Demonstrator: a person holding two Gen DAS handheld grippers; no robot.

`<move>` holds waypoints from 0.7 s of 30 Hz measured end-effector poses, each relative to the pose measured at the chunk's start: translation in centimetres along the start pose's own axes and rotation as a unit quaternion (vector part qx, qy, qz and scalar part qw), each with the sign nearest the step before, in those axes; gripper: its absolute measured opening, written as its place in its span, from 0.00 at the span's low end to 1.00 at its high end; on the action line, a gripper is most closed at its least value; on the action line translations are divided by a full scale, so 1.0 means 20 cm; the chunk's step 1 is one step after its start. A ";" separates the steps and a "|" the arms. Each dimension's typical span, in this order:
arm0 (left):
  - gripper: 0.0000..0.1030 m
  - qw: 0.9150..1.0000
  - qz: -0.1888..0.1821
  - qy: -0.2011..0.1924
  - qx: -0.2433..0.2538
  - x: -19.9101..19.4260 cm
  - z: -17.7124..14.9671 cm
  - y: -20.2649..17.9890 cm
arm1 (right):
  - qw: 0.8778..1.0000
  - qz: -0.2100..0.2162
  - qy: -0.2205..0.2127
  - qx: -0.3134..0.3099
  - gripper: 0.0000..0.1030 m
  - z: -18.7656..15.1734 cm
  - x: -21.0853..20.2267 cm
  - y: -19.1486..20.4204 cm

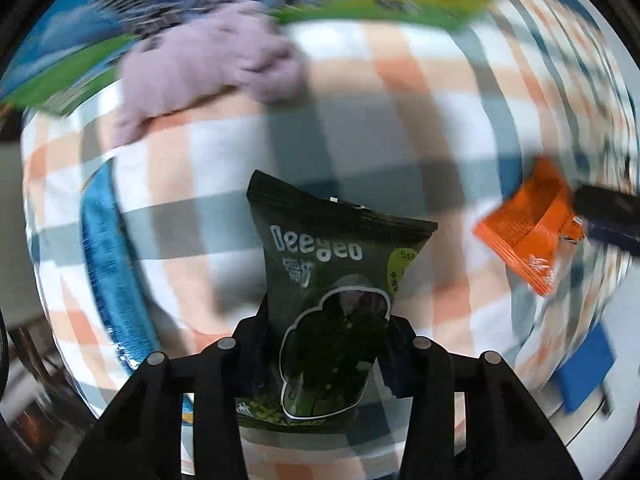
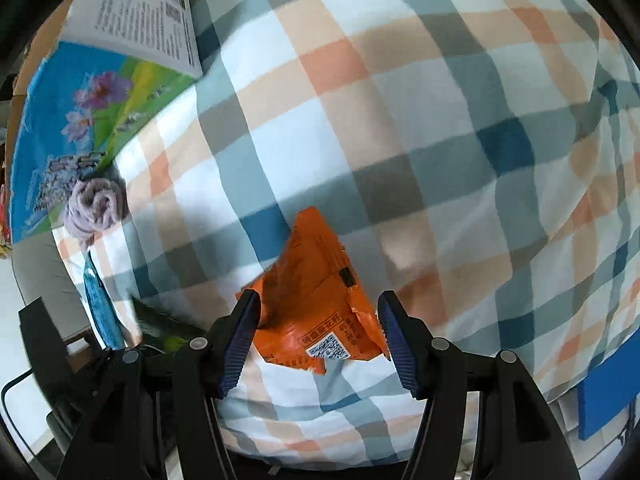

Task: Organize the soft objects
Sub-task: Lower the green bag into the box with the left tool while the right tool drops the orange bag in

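My left gripper (image 1: 324,332) is shut on a dark green snack packet (image 1: 332,280) and holds it above the checked cloth (image 1: 360,120). My right gripper (image 2: 318,304) is open, its fingers either side of an orange snack packet (image 2: 316,288) that lies on the checked cloth (image 2: 400,120). The orange packet (image 1: 528,224) also shows at the right of the left wrist view, with a dark fingertip touching it. A lilac knitted cloth (image 1: 208,64) lies bunched at the far left of the cloth; it shows small in the right wrist view (image 2: 96,204).
A blue packet (image 1: 108,264) lies along the left edge of the cloth (image 2: 100,304). A large blue and green flowered pack (image 2: 84,120) and a white printed box (image 2: 136,12) lie at the far left. A blue block (image 2: 608,384) sits at the lower right.
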State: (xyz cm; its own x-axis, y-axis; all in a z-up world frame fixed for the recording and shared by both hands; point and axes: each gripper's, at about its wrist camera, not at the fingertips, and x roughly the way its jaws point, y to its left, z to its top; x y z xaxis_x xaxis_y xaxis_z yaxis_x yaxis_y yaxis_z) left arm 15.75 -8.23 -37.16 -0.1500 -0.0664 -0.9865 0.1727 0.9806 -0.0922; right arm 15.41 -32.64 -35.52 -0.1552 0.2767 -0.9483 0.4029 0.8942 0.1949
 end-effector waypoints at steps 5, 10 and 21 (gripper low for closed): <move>0.39 0.999 -0.016 0.004 -0.043 0.02 0.05 0.13 | 0.997 0.045 -0.029 0.060 0.96 -0.09 -0.15 -0.08; 0.40 0.999 -0.009 0.010 -0.049 0.05 -0.02 0.18 | 0.988 0.082 0.008 0.128 0.96 -0.11 -0.04 -0.09; 0.38 0.999 0.010 0.004 -0.045 0.00 0.10 0.07 | 0.996 -0.001 -0.004 0.086 0.38 -0.05 0.14 0.09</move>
State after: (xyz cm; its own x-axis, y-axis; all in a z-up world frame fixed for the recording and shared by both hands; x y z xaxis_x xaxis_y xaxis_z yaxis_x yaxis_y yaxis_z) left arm 17.93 -7.20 -37.59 -0.1546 -0.0463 -0.9869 0.0877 0.9943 -0.0604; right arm 14.80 -29.97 -37.65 -0.1493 0.2709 -0.9510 0.5518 0.8209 0.1473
